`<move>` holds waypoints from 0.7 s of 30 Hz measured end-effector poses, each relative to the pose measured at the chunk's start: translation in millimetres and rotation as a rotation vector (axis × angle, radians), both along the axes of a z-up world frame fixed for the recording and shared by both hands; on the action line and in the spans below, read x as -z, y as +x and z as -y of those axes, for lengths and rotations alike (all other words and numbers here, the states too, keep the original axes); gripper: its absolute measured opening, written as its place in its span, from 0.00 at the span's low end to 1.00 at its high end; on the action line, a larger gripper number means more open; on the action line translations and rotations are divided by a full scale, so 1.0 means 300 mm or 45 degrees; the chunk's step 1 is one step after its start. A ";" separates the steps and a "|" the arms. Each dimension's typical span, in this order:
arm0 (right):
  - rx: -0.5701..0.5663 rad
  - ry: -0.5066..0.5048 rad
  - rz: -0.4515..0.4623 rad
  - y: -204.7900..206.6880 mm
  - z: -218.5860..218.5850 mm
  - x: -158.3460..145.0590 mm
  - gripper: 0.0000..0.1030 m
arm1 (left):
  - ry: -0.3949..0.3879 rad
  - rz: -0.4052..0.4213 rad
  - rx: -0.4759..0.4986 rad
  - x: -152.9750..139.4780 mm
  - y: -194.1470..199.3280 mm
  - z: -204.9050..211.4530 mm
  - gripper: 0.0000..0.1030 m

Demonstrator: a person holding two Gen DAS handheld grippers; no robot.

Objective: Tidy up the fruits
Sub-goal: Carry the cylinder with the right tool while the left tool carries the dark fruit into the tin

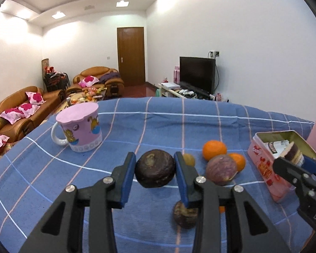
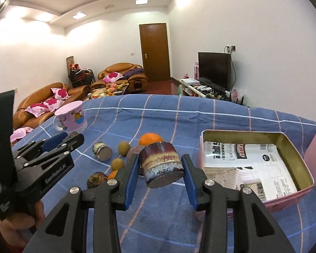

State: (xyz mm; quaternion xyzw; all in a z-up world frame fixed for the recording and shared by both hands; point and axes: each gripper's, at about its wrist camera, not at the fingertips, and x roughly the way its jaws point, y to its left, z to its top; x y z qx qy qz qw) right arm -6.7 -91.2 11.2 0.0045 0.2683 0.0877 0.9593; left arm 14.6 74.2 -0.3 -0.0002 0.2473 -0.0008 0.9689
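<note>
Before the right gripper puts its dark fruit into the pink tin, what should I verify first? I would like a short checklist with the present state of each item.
1. Right gripper grips its dark fruit: ok, both blue pads press its sides.
2. Pink tin is open: ok, no lid on it.
3. Space inside the tin: ok, only a flat printed paper lies there.
4. Fruit is above the tin: not ok in the right wrist view, it sits left of the tin wall.
5. Left gripper is out of the way: ok, it holds another dark fruit over the blue cloth, away from the tin.
6. Fruits left on the cloth: not ok, an orange and others remain.
</note>
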 end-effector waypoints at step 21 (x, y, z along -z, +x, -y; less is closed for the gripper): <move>0.156 -0.023 0.028 -0.017 0.222 -0.010 0.41 | 0.034 0.044 0.130 -0.013 -0.042 0.272 0.38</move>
